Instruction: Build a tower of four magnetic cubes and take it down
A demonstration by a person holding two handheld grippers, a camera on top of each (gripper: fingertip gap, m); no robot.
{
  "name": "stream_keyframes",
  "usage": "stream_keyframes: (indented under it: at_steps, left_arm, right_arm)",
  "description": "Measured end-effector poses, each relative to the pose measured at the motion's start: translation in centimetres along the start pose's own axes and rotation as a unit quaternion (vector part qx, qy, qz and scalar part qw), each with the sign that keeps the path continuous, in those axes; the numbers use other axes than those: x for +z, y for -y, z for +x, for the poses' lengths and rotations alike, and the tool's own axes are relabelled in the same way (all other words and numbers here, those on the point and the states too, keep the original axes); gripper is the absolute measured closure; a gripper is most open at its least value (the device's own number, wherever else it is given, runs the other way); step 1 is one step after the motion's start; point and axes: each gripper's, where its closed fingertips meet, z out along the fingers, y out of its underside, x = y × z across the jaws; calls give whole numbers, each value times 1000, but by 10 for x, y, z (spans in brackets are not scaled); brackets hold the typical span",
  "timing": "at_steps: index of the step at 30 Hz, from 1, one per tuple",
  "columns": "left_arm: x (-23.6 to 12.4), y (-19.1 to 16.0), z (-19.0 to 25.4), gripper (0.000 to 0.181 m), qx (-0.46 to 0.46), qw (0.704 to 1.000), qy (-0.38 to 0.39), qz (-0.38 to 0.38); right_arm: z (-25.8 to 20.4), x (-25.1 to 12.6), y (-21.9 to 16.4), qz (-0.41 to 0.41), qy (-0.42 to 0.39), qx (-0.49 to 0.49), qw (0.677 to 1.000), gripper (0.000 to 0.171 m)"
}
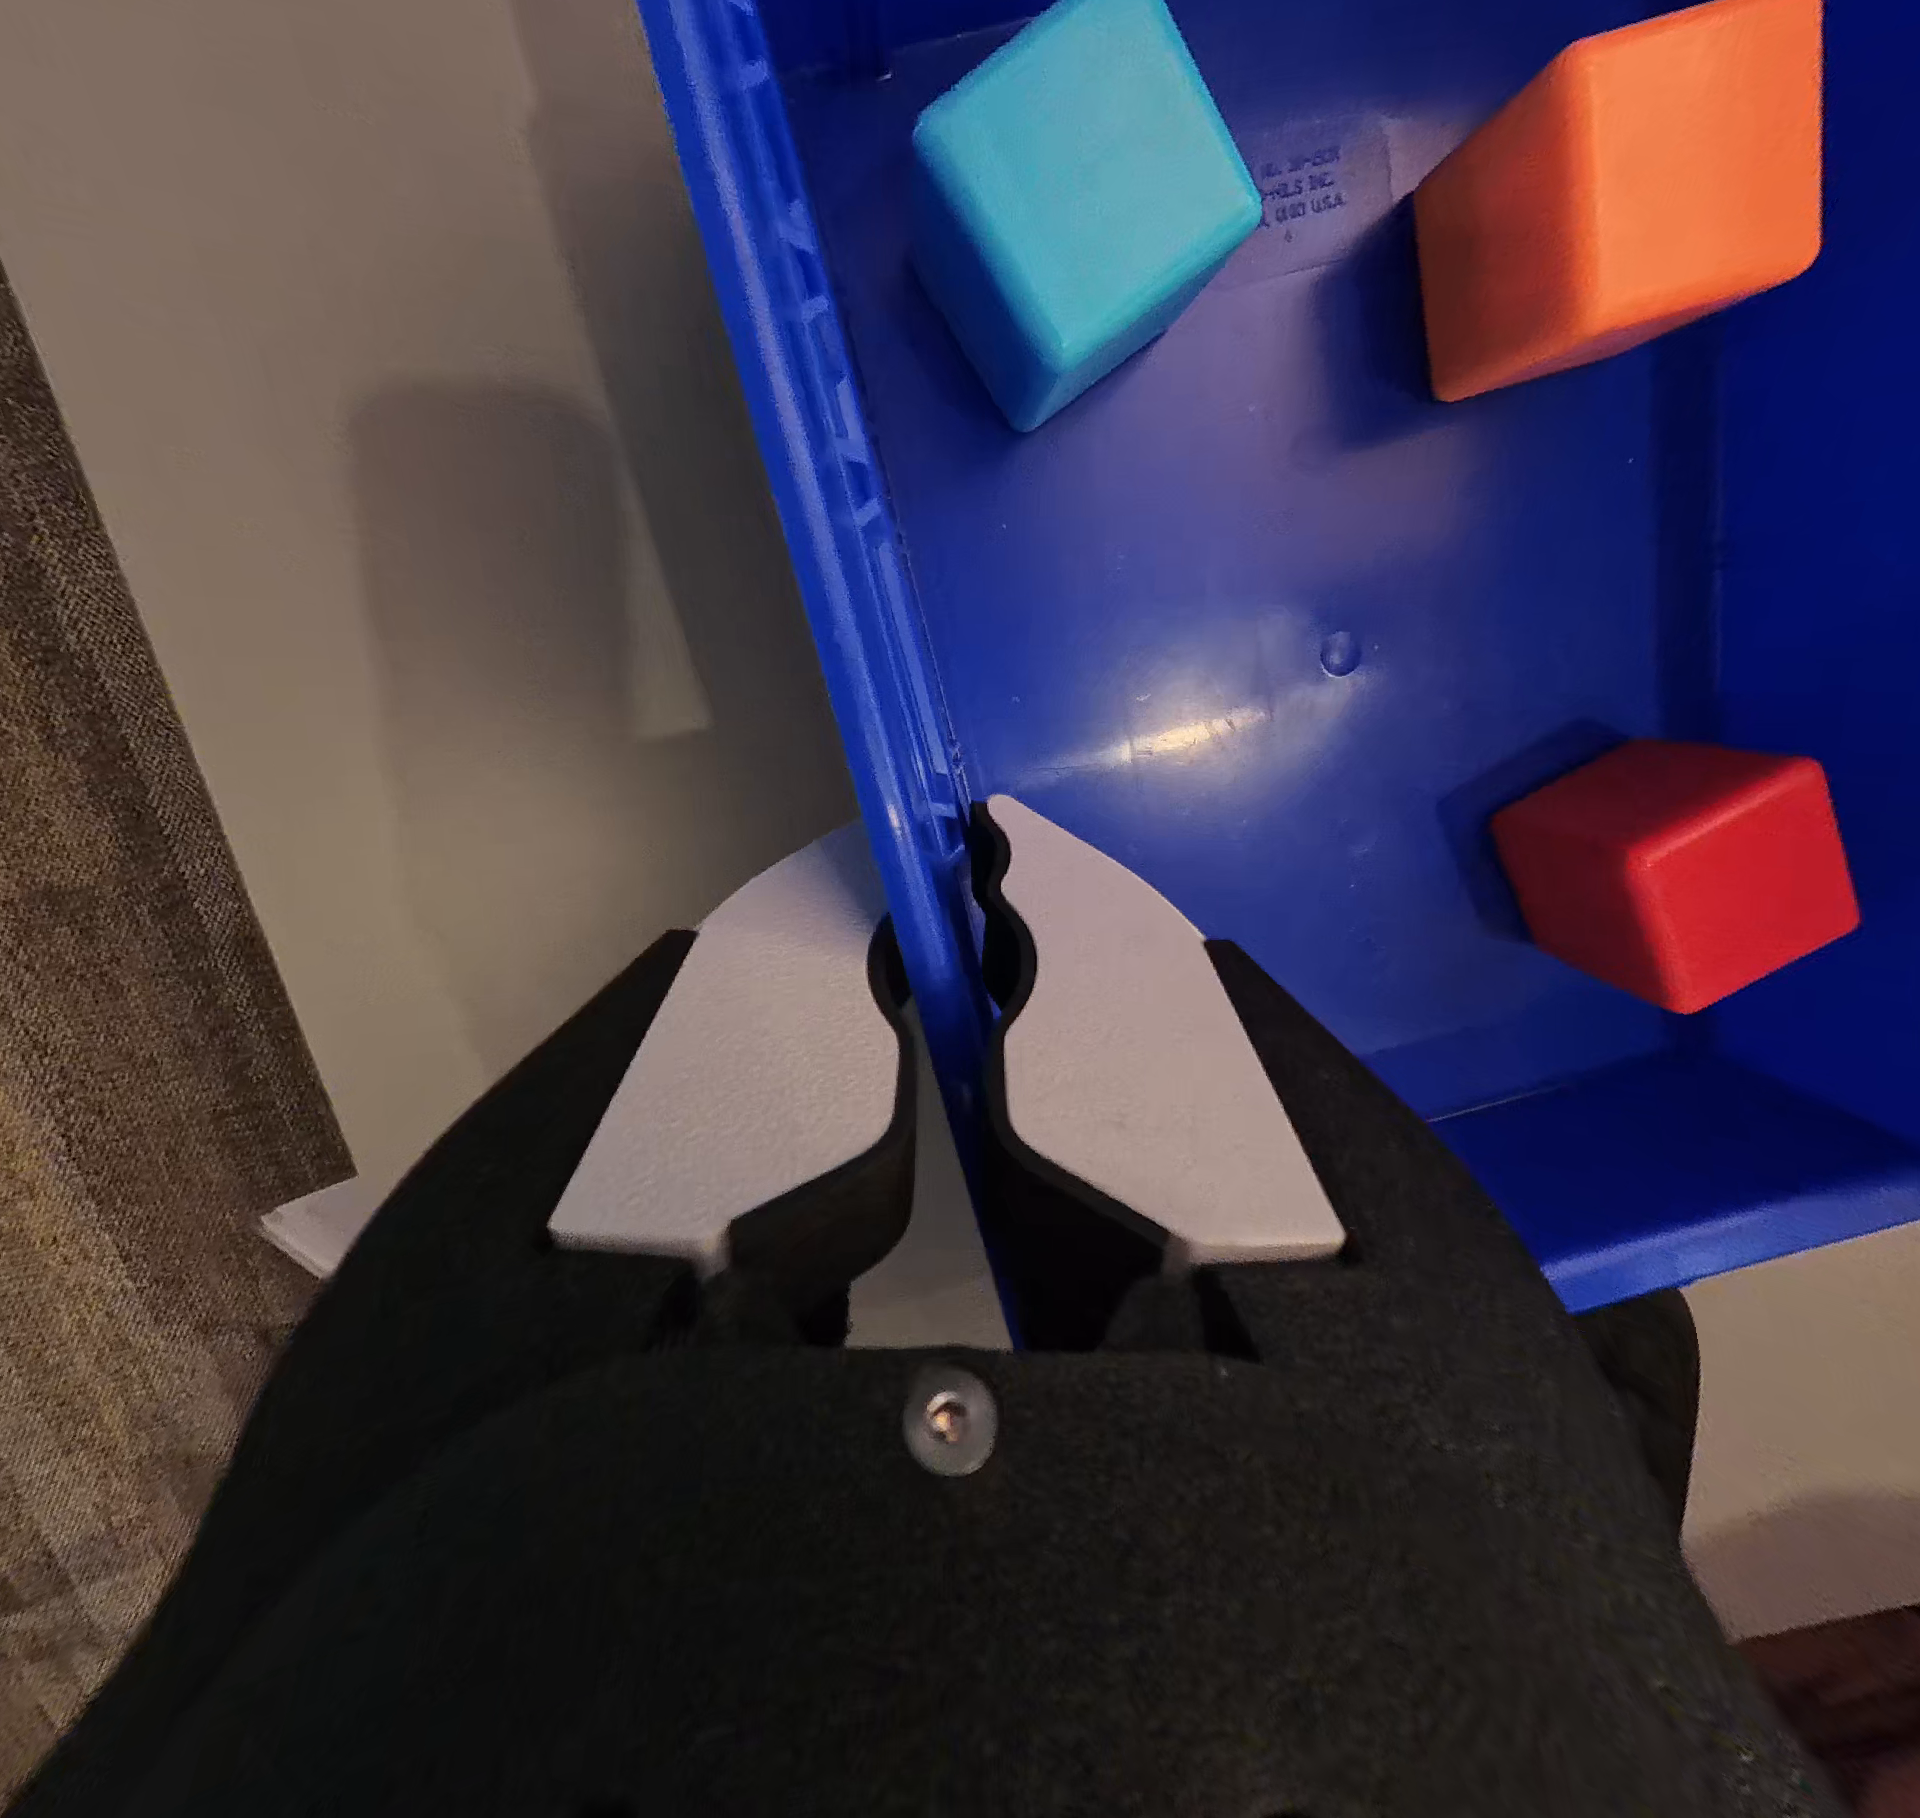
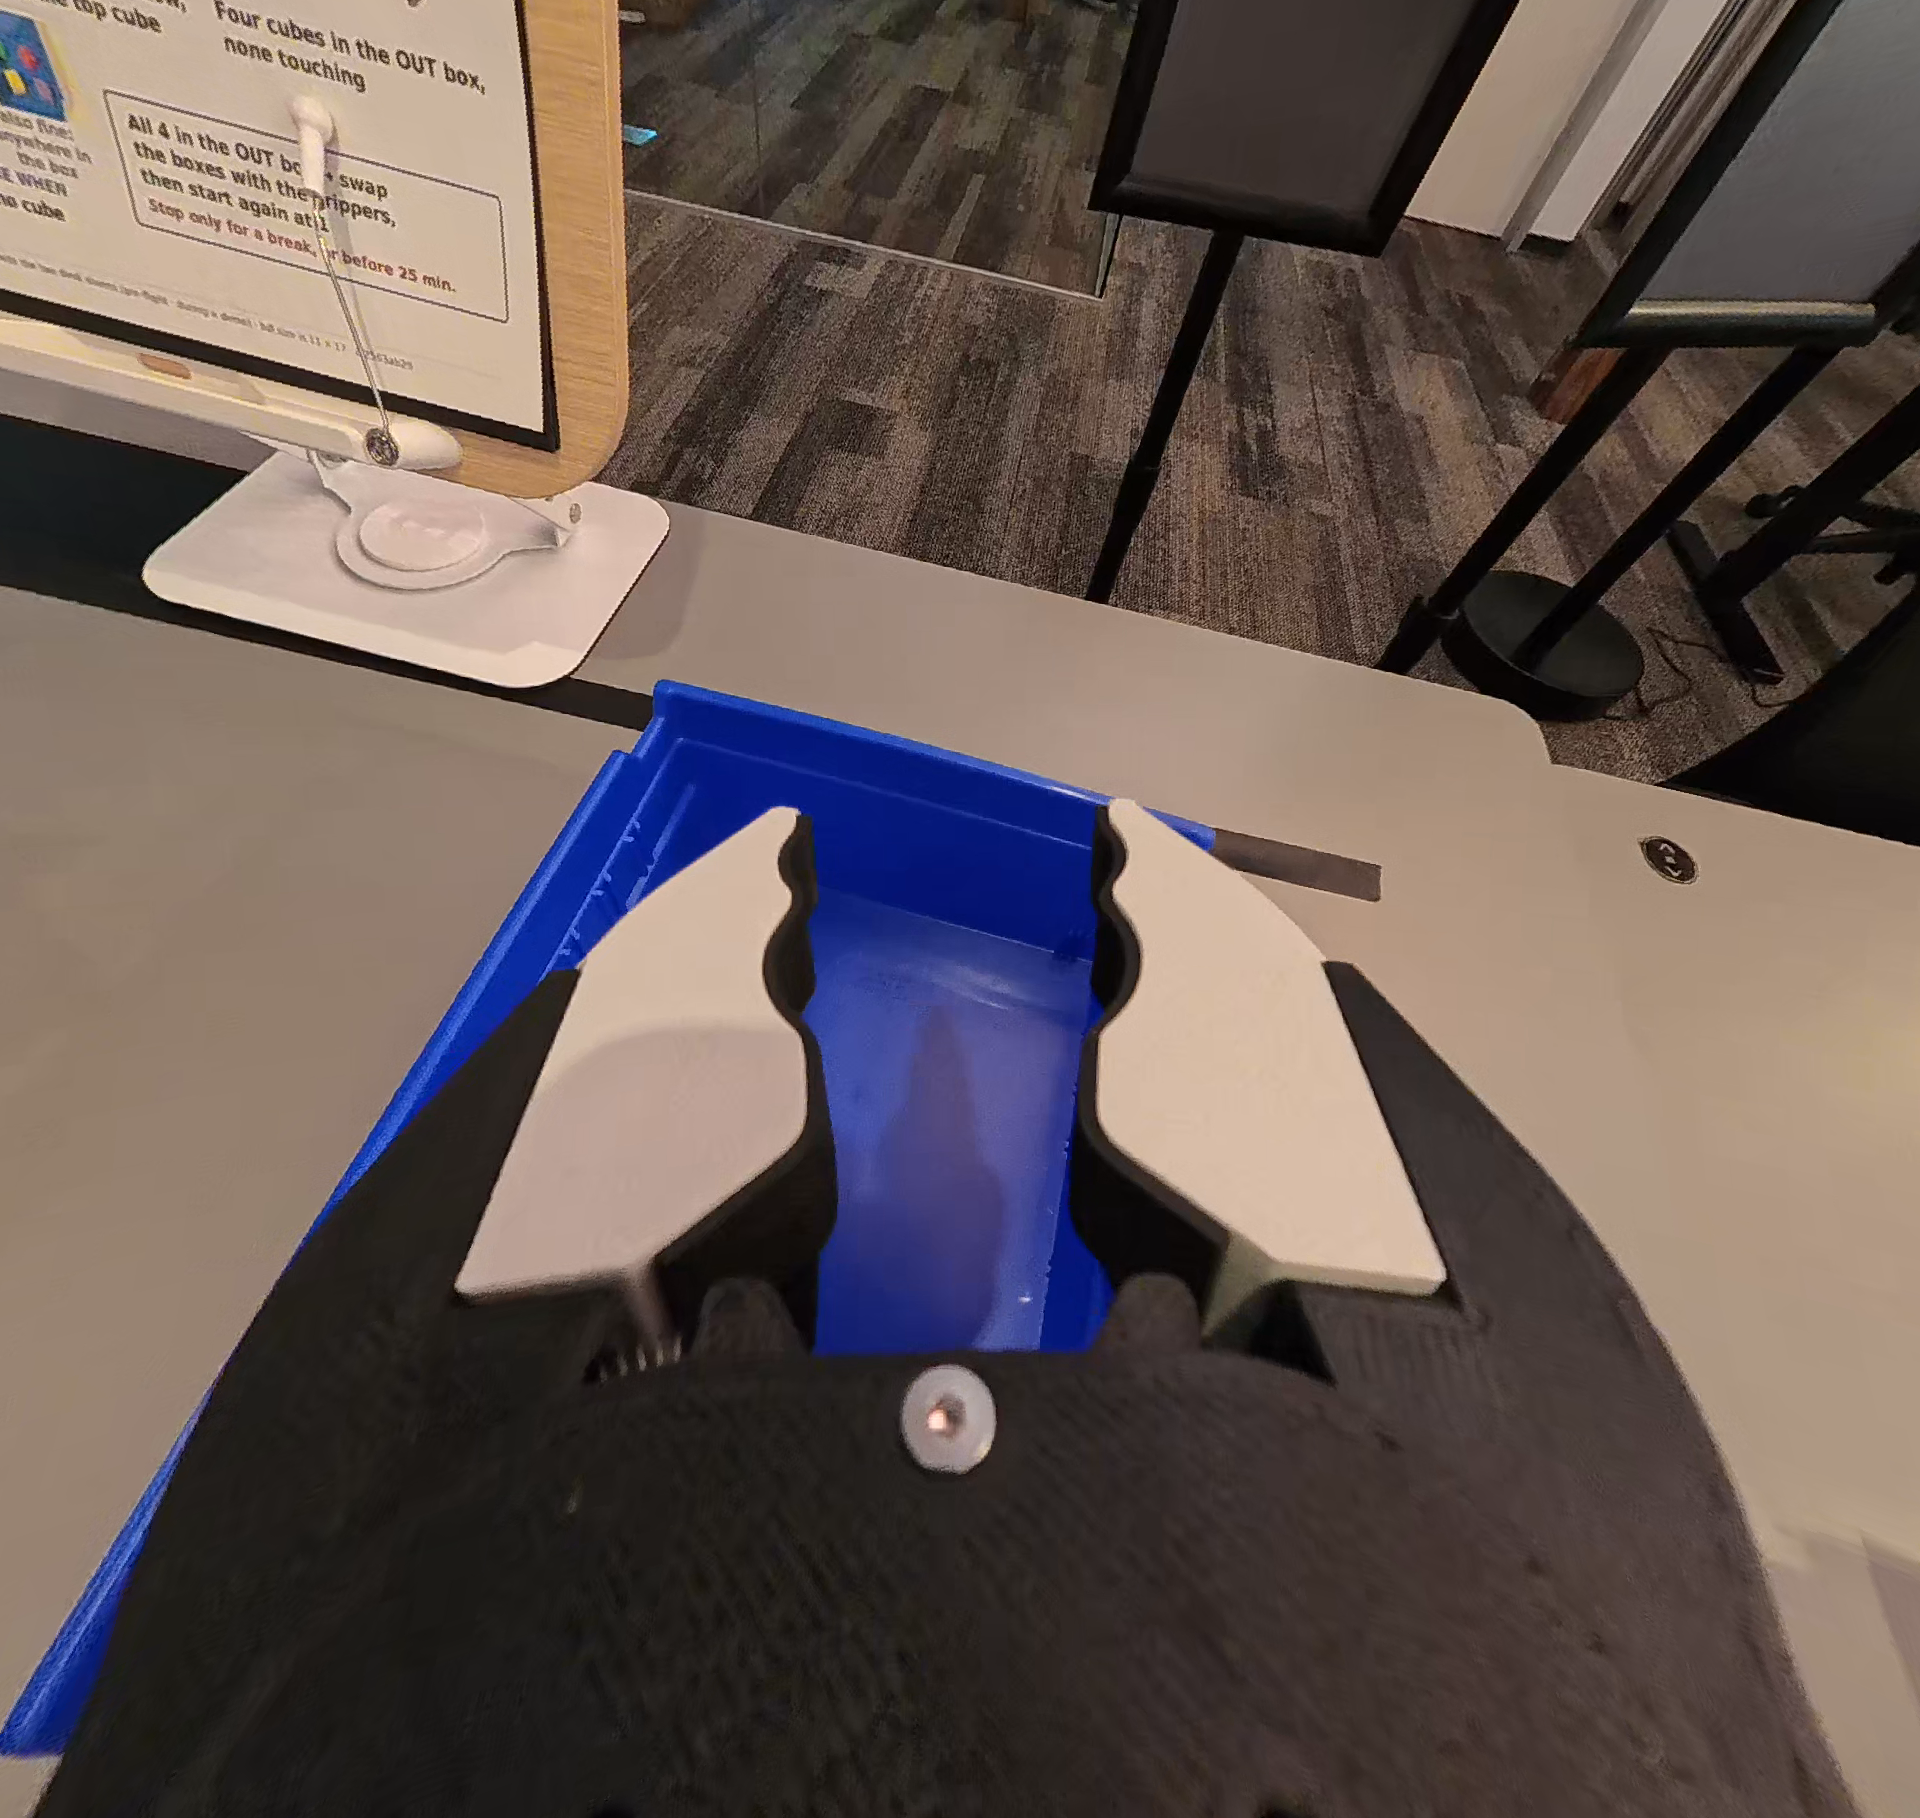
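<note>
Cubes numbered three in the left wrist view: one teal cube (image 1: 1081,189), one orange cube (image 1: 1621,189) and one red cube (image 1: 1678,875), all lying apart from one another on the floor of a blue bin (image 1: 1195,625). A fourth cube did not show in either picture. No tower stood anywhere, so the cubes lay either before the building or after the taking down; which, the pictures could not settle.

The left gripper (image 1: 951,833) was closed tight on the side wall of that bin, one finger outside it and one inside, the wall pinched between them. This looked like a hold for steadying or shifting the bin rather than for lifting a cube.

The right gripper (image 2: 945,833) stood wide open with nothing between its fingers, poised over a second blue bin (image 2: 914,781) whose visible floor held no cube. That bin rested on the grey surface (image 2: 1351,729), near a board with a printed sheet (image 2: 260,106) on a white stand.

The next move would probably call for the left gripper either to drag its bin or to release the wall and reach in for a cube, squaring its fingers to two flat faces.
</note>
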Motion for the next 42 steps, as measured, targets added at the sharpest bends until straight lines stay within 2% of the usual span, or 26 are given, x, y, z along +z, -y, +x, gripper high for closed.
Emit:
stream_keyframes:
  at_steps: [5,13,16,17,20,23,24,26,29,33,42]
  left_arm:
    - [-1,-3,-3,174,22,1000,10,-14]
    - [2,3,1,173,9,1000,-15,16]
    - [-9,9,2,152,-13,998,-28,48]
    - [-21,11,-5,138,-27,998,-7,64]
    - [-78,22,-5,138,0,986,21,167]
    - [-129,34,33,133,108,953,2,283]
    - [-138,35,46,123,153,936,4,317]
    - [-140,37,62,126,232,904,37,356]
    - [-102,11,98,129,331,909,-30,251]
    - [-70,-8,139,127,390,903,-94,155]
    - [-3,-30,157,125,442,892,-91,-9]
  right_arm:
    - [-1,6,-5,-10,2,-1,1000,119]
    - [4,12,-11,-18,-7,4,1000,117]
    - [16,7,-8,-5,-35,23,999,111]
    - [22,4,-5,7,-49,29,998,111]
    - [30,-7,7,51,-55,41,996,111]
    - [27,-14,16,83,-26,45,995,110]
    - [26,-17,18,94,-15,46,994,110]
    - [21,-21,23,113,10,51,992,110]
    - [15,-27,30,140,39,62,987,110]
    - [14,-29,31,143,42,64,987,110]
    - [21,-25,23,129,52,82,987,110]
